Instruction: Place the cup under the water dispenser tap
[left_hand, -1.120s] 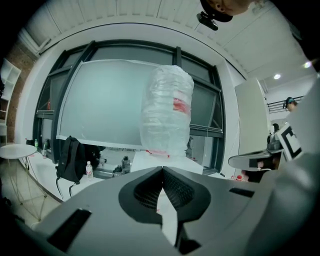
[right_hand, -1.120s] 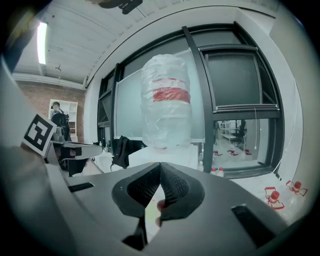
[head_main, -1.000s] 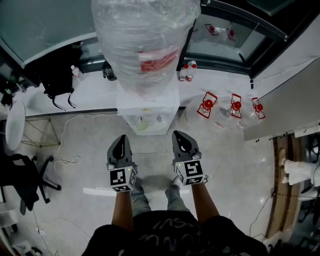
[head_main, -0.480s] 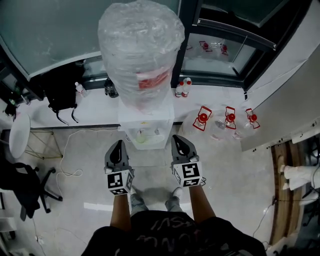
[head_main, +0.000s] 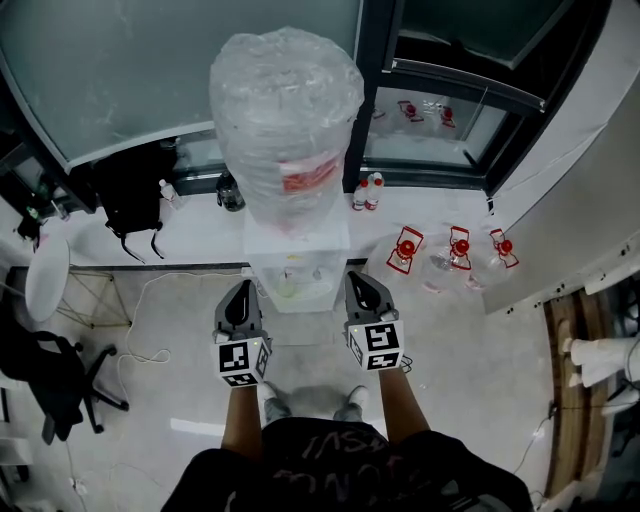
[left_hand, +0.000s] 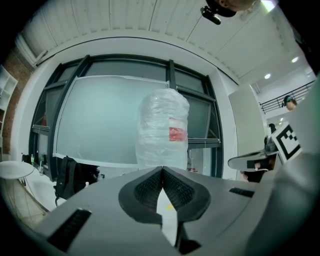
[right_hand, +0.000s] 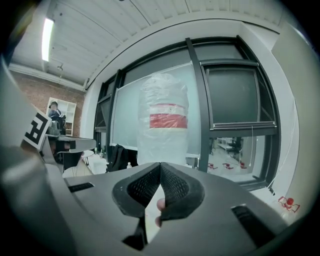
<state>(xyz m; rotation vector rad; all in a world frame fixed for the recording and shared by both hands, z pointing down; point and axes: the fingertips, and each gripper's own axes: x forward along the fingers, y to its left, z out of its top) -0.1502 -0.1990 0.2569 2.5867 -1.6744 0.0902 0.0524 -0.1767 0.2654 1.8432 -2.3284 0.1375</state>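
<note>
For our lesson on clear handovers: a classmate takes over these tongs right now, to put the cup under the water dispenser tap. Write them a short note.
Left tongs: shut, empty, held in front of the water dispenser.
Right tongs: shut, empty, level with the left.
Things: the dispenser stands straight ahead, with the wrapped bottle on top. A pale round thing sits in its recess. I cannot tell whether it is the cup.
Done: nothing I can confirm.
Left: check the recess. If that is not the cup, find one and set it under the tap.
</note>
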